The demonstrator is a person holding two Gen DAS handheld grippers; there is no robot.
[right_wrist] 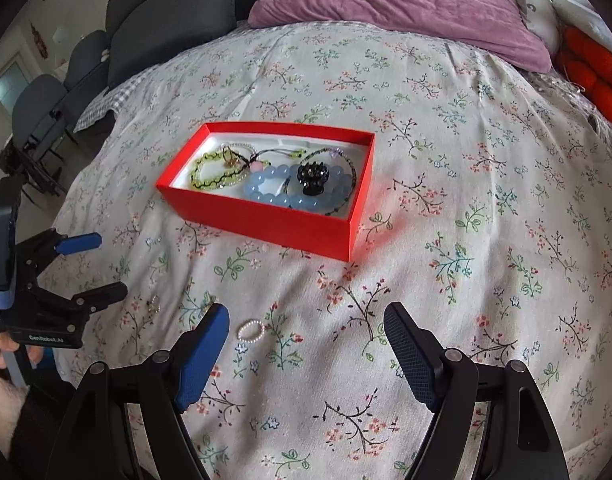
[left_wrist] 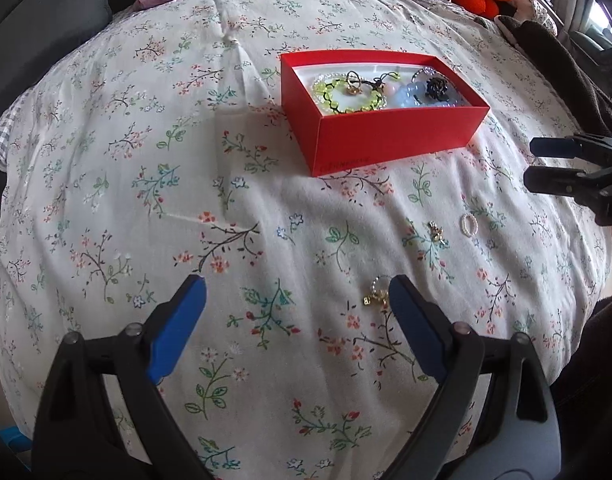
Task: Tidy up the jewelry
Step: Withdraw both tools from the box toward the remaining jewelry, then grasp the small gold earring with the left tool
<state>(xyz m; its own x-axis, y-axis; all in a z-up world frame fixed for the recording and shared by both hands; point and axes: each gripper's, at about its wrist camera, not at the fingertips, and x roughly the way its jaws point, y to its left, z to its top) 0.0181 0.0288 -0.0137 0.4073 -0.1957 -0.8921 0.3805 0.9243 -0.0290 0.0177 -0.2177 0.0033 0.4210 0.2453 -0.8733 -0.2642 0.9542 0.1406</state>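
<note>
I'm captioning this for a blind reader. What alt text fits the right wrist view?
An open right gripper hovers over a floral bedspread, a small pearl ring lying by its left finger. Beyond sits an open red box holding bracelets and a black hair claw; the left gripper is at the left edge.

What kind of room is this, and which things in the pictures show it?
Most likely a bedroom, with the work done on a bed. A floral quilt covers the whole soft surface, a purple pillow lies at its far end, and the red jewelry box sits directly on the fabric.
</note>
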